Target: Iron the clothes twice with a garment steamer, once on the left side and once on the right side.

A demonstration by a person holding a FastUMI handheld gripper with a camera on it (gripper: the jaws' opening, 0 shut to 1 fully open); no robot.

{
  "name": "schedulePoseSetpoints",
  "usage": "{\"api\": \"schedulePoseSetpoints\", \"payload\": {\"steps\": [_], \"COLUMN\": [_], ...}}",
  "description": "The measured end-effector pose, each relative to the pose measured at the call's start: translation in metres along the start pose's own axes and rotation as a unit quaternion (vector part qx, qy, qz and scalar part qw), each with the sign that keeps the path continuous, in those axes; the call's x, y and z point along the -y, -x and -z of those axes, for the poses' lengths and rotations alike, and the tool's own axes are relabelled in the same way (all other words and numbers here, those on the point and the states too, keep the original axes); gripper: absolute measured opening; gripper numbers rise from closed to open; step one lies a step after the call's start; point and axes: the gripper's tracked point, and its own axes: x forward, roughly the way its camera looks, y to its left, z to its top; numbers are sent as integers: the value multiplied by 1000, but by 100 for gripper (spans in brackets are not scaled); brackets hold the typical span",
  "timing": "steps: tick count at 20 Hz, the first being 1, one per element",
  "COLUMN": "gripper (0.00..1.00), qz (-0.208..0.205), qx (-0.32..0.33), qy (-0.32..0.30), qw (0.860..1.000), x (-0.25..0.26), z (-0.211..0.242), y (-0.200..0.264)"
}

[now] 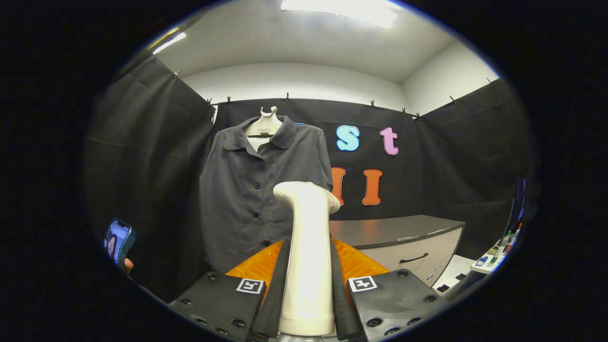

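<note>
A white garment steamer (308, 247) stands upright between my fingers, its head turned toward the shirt. My gripper (308, 259) is shut on the steamer's handle, one finger pressing each side. Beyond the steamer hangs a dark grey button-up shirt (256, 190) on a pale hanger (264, 124) against the booth's black wall. The steamer head sits in front of the shirt's lower right part, a gap away from the fabric. The shirt's hem is hidden behind my fingers.
A dark-topped cabinet with pale drawers (408, 242) stands to the right of the shirt. Further right, a small white table (494, 259) holds pens and small items. To the left, a hand holds a phone (118, 240).
</note>
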Motion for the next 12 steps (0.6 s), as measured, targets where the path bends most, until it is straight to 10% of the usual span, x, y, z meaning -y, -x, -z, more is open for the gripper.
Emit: {"api": "schedulePoseSetpoints", "payload": {"steps": [12], "gripper": [51], "qz": [-25], "qx": [-1], "qy": [-12], "qw": [1000], "x": [23], "z": [16], "y": [48]}}
